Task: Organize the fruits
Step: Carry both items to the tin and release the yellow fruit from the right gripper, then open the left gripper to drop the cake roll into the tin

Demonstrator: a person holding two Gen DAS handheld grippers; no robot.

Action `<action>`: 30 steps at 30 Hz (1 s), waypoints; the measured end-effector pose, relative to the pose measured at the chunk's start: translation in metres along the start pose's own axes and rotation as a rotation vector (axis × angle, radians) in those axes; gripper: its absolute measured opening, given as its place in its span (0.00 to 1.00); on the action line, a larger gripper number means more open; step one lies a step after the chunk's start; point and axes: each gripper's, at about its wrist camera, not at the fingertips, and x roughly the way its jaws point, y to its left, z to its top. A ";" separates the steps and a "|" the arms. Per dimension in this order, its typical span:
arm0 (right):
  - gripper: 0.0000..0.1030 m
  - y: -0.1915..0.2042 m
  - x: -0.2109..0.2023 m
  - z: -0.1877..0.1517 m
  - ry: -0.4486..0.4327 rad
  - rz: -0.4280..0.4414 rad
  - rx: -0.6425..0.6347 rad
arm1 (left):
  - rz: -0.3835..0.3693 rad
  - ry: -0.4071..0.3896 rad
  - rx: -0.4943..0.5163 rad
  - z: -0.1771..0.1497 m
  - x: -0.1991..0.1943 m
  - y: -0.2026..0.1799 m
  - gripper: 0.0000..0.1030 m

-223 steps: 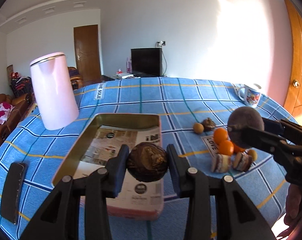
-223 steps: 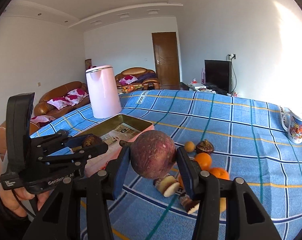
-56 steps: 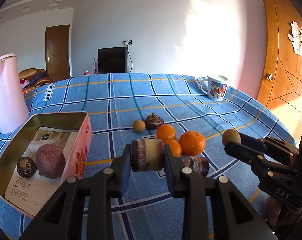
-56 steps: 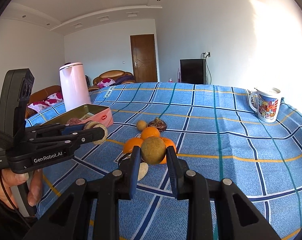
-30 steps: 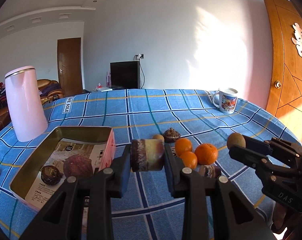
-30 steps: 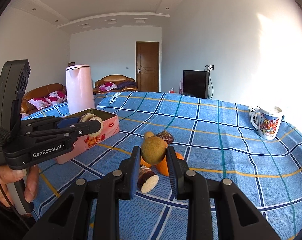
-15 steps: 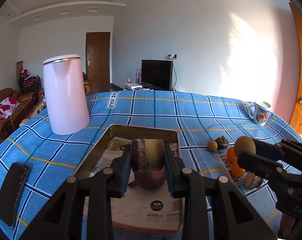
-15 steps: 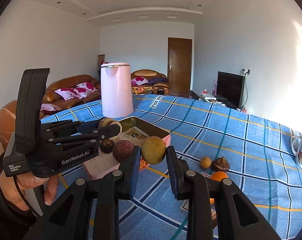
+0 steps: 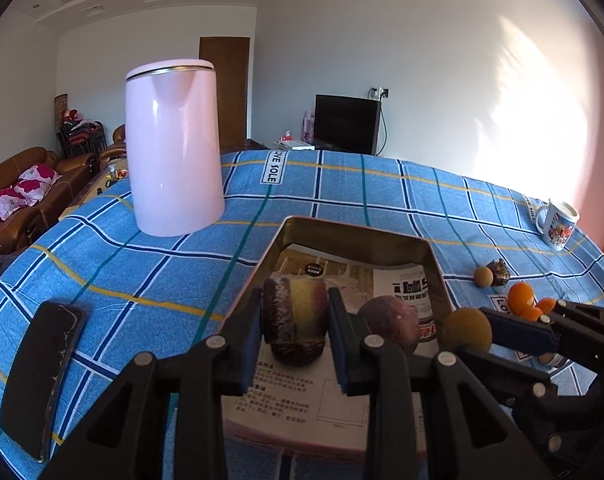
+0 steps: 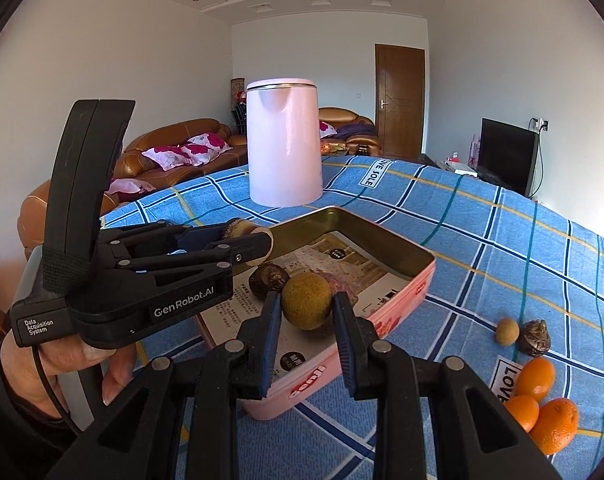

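Nearest, the left gripper point(image 9: 295, 322) fingers pinch a cut fruit piece point(image 9: 295, 309) and the right gripper point(image 10: 306, 312) fingers pinch a brown fruit point(image 10: 306, 306), both held over the open tin point(image 10: 405, 249), evidently for dropping in; beyond, oranges point(image 10: 535, 372) remain on the table point(image 10: 501, 240).

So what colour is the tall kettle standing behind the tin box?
Pale pink tall kettle, with a silver rim; clearest from the left wrist.
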 end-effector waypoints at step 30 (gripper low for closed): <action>0.52 -0.019 -0.024 -0.021 0.066 -0.125 0.031 | -0.006 -0.062 -0.011 0.002 -0.021 -0.007 0.87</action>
